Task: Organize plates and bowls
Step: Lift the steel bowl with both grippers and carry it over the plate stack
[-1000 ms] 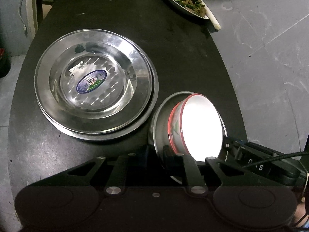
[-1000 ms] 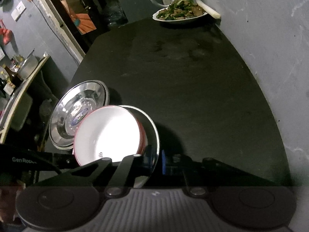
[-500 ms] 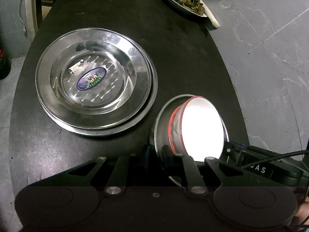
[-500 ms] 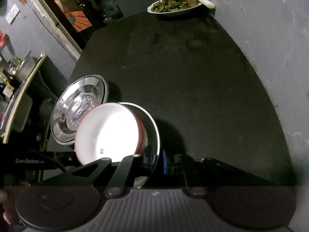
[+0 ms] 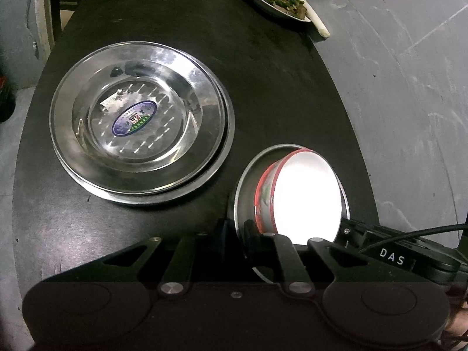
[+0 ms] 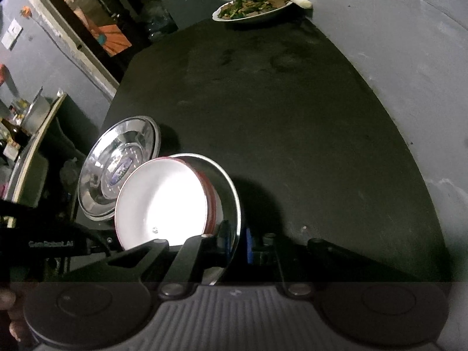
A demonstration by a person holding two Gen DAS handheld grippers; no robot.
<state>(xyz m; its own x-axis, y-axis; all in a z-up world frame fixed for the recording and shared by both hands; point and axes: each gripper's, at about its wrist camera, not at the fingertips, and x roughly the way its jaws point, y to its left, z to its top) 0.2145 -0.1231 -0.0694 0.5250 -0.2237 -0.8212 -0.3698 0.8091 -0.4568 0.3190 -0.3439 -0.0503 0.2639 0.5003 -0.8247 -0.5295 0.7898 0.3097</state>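
Through the left wrist camera we look down on the black table (image 5: 263, 87), where the left gripper (image 5: 235, 234) is clamped on the near rim of a small steel bowl (image 5: 248, 181), one finger on each side of its wall. Nested inside it sits a white bowl with a red rim (image 5: 304, 199). Ahead and to the left of this gripper lies a stack of steel plates (image 5: 140, 120) with an oval sticker at its centre, flat on the table and well apart from the held bowls. Only this view shows the stack whole; in the right wrist view it is partly hidden behind the white bowl.

The right gripper (image 6: 235, 242) pinches the opposite rim of the same steel bowl, so both grippers hold it between them, tilted. This view alone shows the room to its left: a wall, a doorway, a cluttered shelf. Far ahead of both grippers a dish of cooked greens (image 6: 251, 5) sits at the table's far edge.

The white bowl's inside is blown out by glare, and the bowl's underside is hidden, so we cannot tell whether it touches the table.

Against a second ago, the bowls sit in the same grip and the plates have drifted only slightly in view.
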